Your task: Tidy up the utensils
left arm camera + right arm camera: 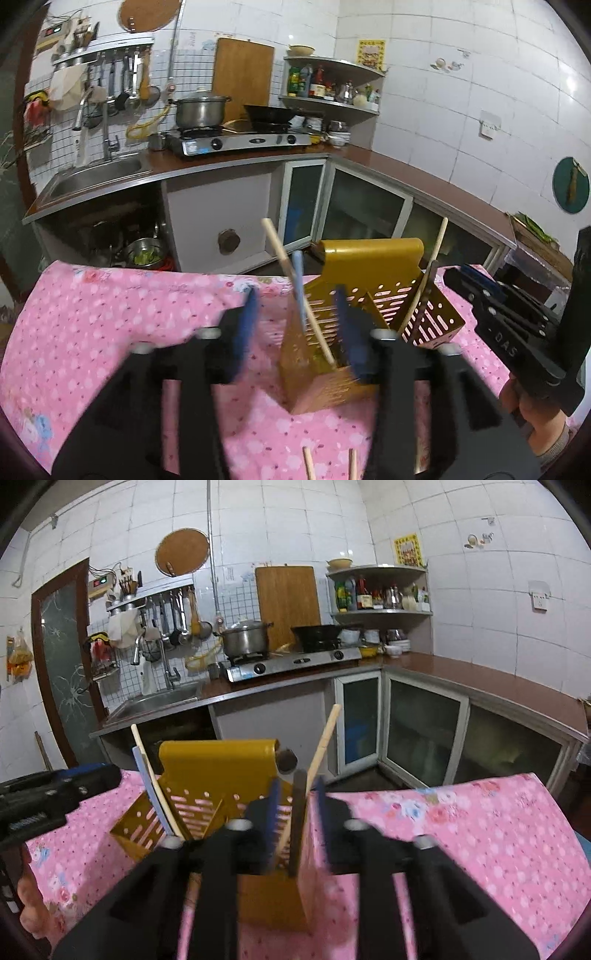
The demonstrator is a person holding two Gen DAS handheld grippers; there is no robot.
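A golden utensil holder [369, 295] with slotted walls stands on the surface under a pink flowered cloth [110, 314]. In its left compartment lean a pale wooden chopstick [295, 288] and a light blue utensil [298, 288]. In the right compartment stand another wooden chopstick [321, 746] and a dark utensil handle [298, 812]. The left hand-held gripper [295, 314] hangs over the left compartment with its fingers spread wide. The right hand-held gripper [297, 808] has its fingers parted around the dark handle without touching it.
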